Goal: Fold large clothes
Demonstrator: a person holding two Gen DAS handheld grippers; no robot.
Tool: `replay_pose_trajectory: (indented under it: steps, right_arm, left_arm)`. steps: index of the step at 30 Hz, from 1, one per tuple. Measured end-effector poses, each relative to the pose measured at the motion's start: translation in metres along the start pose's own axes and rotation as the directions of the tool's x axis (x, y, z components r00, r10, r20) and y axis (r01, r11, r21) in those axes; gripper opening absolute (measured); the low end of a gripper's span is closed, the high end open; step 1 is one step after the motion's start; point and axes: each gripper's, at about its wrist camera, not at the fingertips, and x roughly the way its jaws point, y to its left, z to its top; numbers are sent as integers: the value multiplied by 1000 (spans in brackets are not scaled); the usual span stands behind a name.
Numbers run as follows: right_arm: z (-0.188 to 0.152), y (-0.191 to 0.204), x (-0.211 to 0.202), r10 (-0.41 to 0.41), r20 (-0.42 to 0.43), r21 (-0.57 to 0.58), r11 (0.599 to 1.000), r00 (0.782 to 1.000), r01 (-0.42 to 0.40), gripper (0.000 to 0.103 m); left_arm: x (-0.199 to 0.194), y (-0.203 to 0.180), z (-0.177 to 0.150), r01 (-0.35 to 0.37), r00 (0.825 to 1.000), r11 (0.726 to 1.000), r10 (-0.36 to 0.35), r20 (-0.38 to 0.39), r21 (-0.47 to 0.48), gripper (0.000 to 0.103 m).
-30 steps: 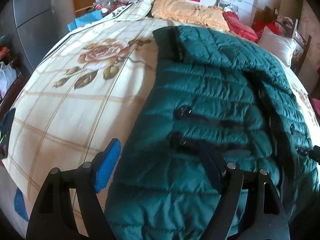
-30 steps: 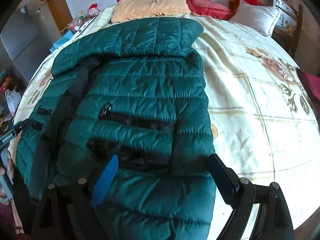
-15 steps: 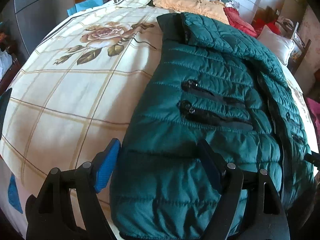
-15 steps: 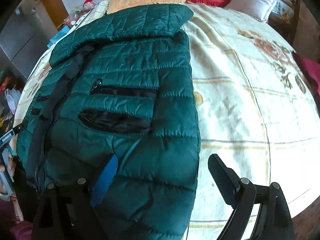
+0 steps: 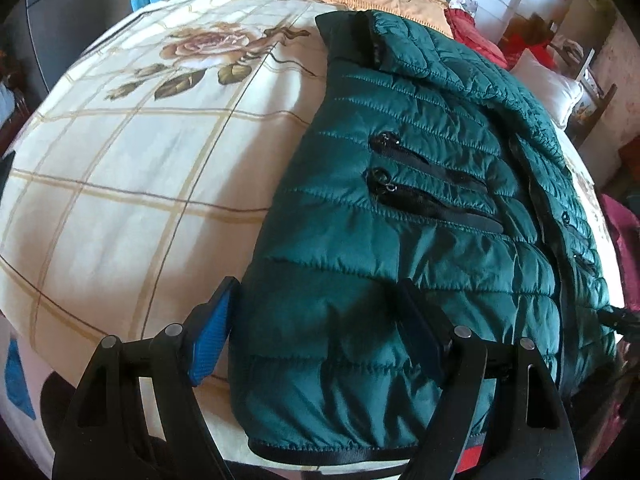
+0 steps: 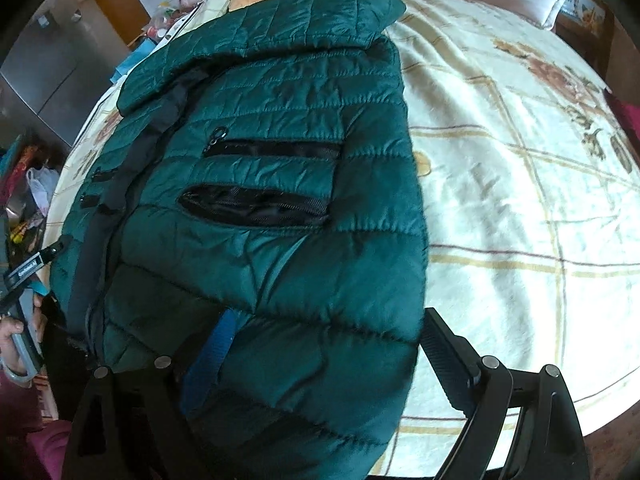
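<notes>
The left gripper point(image 5: 316, 332) is sitting at the bottom of the left wrist frame, pointing forward over the near edge of the bed point(image 5: 132, 168), its jaws spread wide and released. Its blue pad point(image 5: 212, 340) is lying at the jacket's left edge, at the lower left of the frame, over the sheet, while the dark finger point(image 5: 420, 336) is resting over the quilted fabric right of centre; the jacket's lower corner is lying between the two, and nothing is being pinched. The right gripper point(image 6: 328, 360) is coming in from the bottom of the right wrist frame, and its jaws are also standing wide apart. Its blue pad point(image 6: 212, 356) is partly hidden under a bulge of fabric at lower left, and the dark finger point(image 6: 444, 356) is lying just beside the jacket's right edge, over the sheet; whether either is pressing on the cloth cannot be told. The jacket point(image 6: 272, 208), green and quilted, is lying spread lengthwise on the bed, collar toward the top of each frame and hem at the grippers, with two black pocket zips point(image 6: 272, 148) showing mid-frame. At the left edge of the right wrist frame a hand point(image 6: 16, 332) is gripping a handle.
</notes>
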Motion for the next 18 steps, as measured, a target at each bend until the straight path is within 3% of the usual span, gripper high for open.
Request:
replay_pose_trajectory:
  steps: [4, 18]
  right_arm:
    - [-2, 3, 1, 17, -11, -8, 1000, 1000, -18, 91]
    - [-1, 16, 4, 31, -49, -60, 998, 998, -34, 92]
  left_arm:
    - [1, 6, -2, 36, 999, 999, -36, -18, -27, 79]
    - [-4, 4, -10, 45, 996, 999, -43, -72, 17, 80]
